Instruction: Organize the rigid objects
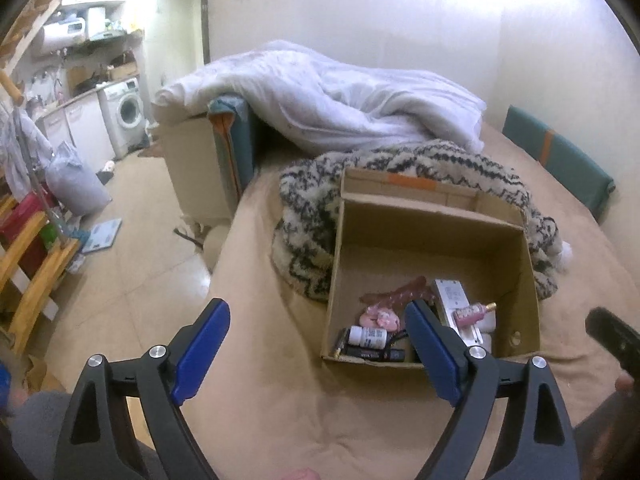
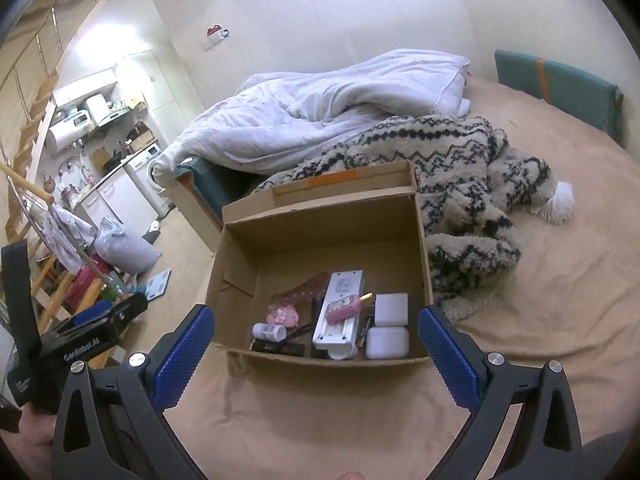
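Left gripper [image 1: 316,330]: blue-padded fingers spread wide, holding nothing, near the box's left front corner.
Right gripper [image 2: 316,336]: fingers spread, empty, facing the box's front.
Open brown cardboard box [image 2: 236,276]: on the tan bedsheet [image 2: 540,320].
Inside: long white remote control [image 2: 338,308], pink rectangular bottle [image 2: 342,307], two white rounded cases [image 2: 387,342], small white labelled bottle [image 1: 367,335].

Box [image 2: 320,216]: set on the bed [image 2: 540,320].
Inside: remote [image 2: 338,312] in the middle, bottle [image 2: 270,331] to its left.
Behind: blanket [image 2: 460,168], then duvet [image 2: 320,108].
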`<state>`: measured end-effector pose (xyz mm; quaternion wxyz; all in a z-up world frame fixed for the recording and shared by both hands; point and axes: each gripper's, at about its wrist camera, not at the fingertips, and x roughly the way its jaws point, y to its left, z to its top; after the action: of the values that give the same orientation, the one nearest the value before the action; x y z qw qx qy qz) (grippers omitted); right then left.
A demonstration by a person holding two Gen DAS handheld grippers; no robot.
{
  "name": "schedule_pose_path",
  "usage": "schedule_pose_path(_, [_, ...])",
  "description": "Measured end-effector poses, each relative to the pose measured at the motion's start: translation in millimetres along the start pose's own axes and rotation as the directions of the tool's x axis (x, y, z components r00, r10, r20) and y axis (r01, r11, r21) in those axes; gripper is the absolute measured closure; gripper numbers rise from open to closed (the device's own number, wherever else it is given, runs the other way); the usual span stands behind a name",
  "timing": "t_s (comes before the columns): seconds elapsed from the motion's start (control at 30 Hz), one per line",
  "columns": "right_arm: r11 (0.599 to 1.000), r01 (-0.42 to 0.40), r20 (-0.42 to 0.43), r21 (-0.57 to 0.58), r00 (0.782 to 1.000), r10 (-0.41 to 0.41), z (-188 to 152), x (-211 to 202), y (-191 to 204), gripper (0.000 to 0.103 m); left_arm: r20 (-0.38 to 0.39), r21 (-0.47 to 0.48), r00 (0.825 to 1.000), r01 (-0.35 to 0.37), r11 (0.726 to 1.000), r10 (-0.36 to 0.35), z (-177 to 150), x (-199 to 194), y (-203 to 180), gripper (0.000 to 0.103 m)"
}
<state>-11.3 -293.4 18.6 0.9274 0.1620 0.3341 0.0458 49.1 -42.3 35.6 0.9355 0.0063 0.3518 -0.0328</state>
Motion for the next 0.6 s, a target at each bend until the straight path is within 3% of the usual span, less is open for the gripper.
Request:
schedule_pose_path(0.17, [0.999, 0.041, 0.002, -0.026, 0.999, -0.041, -12.6, 9.2, -1.3, 0.000, 0.011, 0.010, 1.000, 0.002, 1.000, -0.002, -9.5, 0.4, -0.6, 0.010])
schedule_pose_path(0.27, [0.999, 0.036, -0.015, -0.008, 0.999, -0.036, -16.8, 16.7, -6.4, 0.000, 0.059, 0.037, 0.998, -0.033, 0.999, 0.031, -10.2, -3.7, -4.5, 0.010])
schedule_pose_path(0.43, [0.995, 0.077, 0.037, -0.069, 0.996, -0.075, -14.9, 22.7, -0.4, 0.000, 0.017, 0.036, 0.999, -0.032, 0.999, 0.032, -13.1, 9.8, -9.1, 0.010])
schedule_pose_path(0.6, [0.992, 0.094, 0.019, -0.089, 0.995, -0.093, -16.7, 30.1, 3.0, 0.000, 0.006, 0.032, 0.998, -0.056, 0.998, 0.056, -12.6, 19.9, -11.3, 0.010])
